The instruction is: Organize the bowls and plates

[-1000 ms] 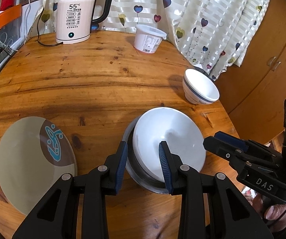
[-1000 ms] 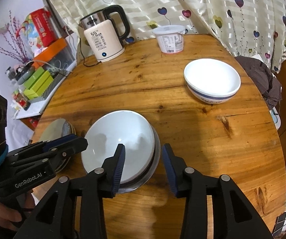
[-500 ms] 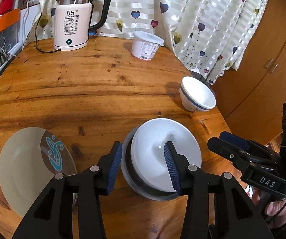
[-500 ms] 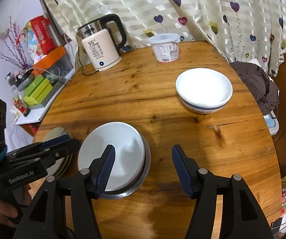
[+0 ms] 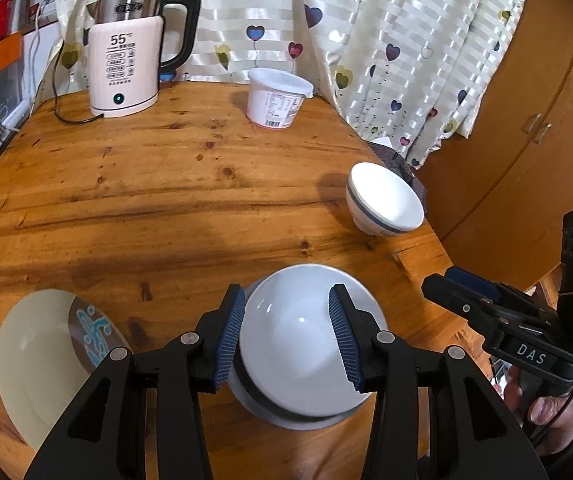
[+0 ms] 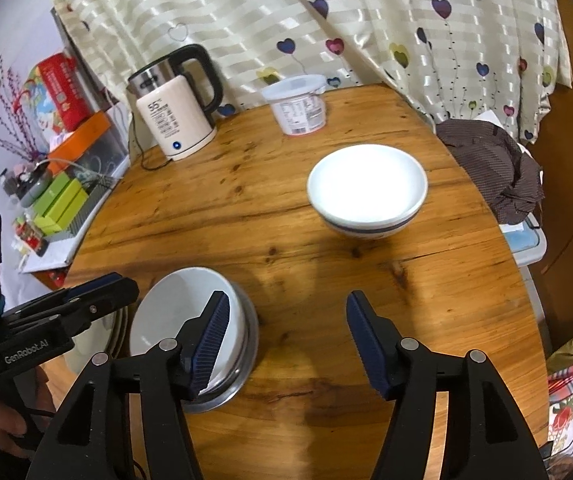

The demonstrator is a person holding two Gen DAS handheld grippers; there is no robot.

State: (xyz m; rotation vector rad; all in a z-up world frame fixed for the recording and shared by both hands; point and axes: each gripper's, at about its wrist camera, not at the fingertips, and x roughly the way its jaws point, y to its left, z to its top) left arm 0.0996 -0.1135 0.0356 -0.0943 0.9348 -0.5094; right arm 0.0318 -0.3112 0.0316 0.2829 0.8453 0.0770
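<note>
A plain white bowl (image 5: 306, 336) sits nested in a metal bowl (image 5: 306, 420) near the table's front edge; it also shows in the right wrist view (image 6: 178, 312). My left gripper (image 5: 288, 334) is open, raised above this stack, holding nothing. My right gripper (image 6: 288, 334) is open wide and empty over bare wood right of the stack. A white bowl with a blue band (image 6: 366, 194) stands alone at the far right, also in the left wrist view (image 5: 384, 200). A cream plate with a brown and blue pattern (image 5: 46, 356) lies left of the stack.
An electric kettle (image 5: 126, 64) with its cord and a white lidded tub (image 5: 276, 96) stand at the back of the round wooden table (image 5: 166, 184). A curtain hangs behind. Dark cloth (image 6: 494, 168) lies off the right edge. Boxes and clutter (image 6: 62, 196) sit to the left.
Both grippers opened wider and drew back and up from the stacked bowls. The right gripper shifted right, off the stack. The bowls and plate stayed put.
</note>
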